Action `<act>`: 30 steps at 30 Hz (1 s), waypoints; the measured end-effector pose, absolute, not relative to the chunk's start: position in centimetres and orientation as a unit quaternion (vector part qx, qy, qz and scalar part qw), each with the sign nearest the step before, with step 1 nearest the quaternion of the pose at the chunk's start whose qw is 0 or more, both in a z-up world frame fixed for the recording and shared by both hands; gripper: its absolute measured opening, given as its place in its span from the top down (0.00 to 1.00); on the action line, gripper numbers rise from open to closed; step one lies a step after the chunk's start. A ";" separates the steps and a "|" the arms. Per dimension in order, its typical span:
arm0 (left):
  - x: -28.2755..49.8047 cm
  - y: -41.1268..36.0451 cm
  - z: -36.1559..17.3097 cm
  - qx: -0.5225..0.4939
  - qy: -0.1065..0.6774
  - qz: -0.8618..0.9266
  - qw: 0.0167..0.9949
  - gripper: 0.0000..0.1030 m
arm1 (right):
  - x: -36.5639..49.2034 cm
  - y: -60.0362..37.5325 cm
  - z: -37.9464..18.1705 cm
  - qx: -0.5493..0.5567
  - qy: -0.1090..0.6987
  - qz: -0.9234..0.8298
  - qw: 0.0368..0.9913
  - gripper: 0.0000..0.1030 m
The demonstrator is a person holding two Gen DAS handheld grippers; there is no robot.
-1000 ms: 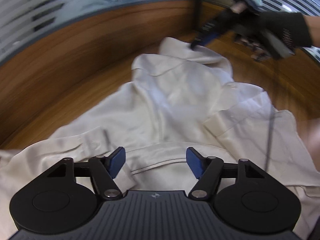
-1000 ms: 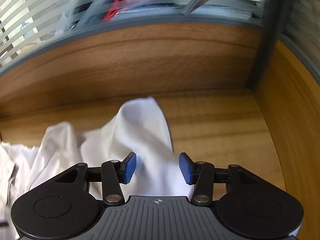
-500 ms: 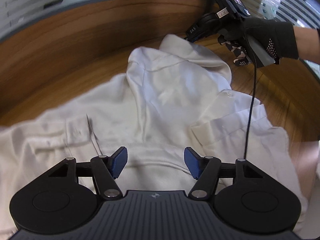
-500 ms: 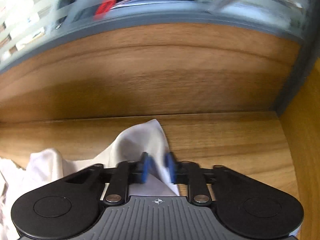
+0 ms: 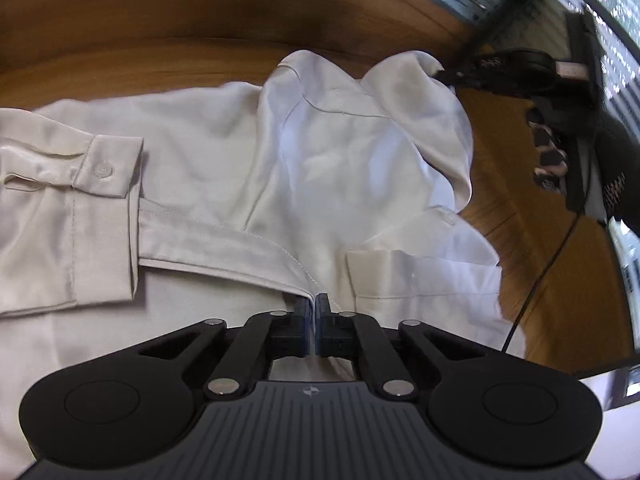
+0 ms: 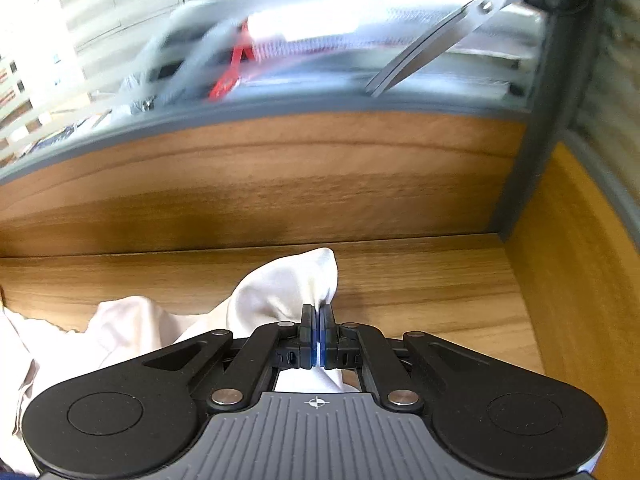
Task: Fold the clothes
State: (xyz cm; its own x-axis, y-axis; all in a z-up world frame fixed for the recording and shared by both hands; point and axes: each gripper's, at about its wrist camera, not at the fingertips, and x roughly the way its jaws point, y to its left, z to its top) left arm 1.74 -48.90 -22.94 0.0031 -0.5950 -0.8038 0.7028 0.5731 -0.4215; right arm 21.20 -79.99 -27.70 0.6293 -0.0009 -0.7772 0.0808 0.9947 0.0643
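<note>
A cream satin shirt (image 5: 320,168) lies crumpled on a wooden table (image 5: 140,68). A buttoned cuff (image 5: 108,168) lies at the left, a second cuff (image 5: 404,280) at the right. My left gripper (image 5: 312,306) is shut on a stitched edge of the shirt near me. My right gripper (image 6: 319,314) is shut on a far corner of the shirt (image 6: 288,288) and holds it raised off the table. That right gripper also shows in the left wrist view (image 5: 444,76), held by a gloved hand.
A wooden back panel (image 6: 260,176) and a side panel (image 6: 580,260) wall the table's far right corner. A black cable (image 5: 548,268) hangs from the right gripper over the table. Scissors (image 6: 452,28) stick out above the back panel.
My left gripper has dropped onto the shirt and shut on its stitched edge. My right gripper stays shut on the far corner and has lifted it.
</note>
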 end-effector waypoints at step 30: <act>15.8 -50.4 -13.3 0.103 0.378 -0.416 0.821 0.41 | 11.7 -84.8 -19.8 0.007 0.416 -0.167 0.894 0.59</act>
State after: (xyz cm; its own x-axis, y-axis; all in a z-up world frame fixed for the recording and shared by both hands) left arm 15.82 -50.44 -13.28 0.3677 -0.6056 -0.7057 0.7609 0.6322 -0.1462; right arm 11.70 -84.78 -19.84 0.5985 -0.2928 -0.7457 0.3051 0.9440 -0.1258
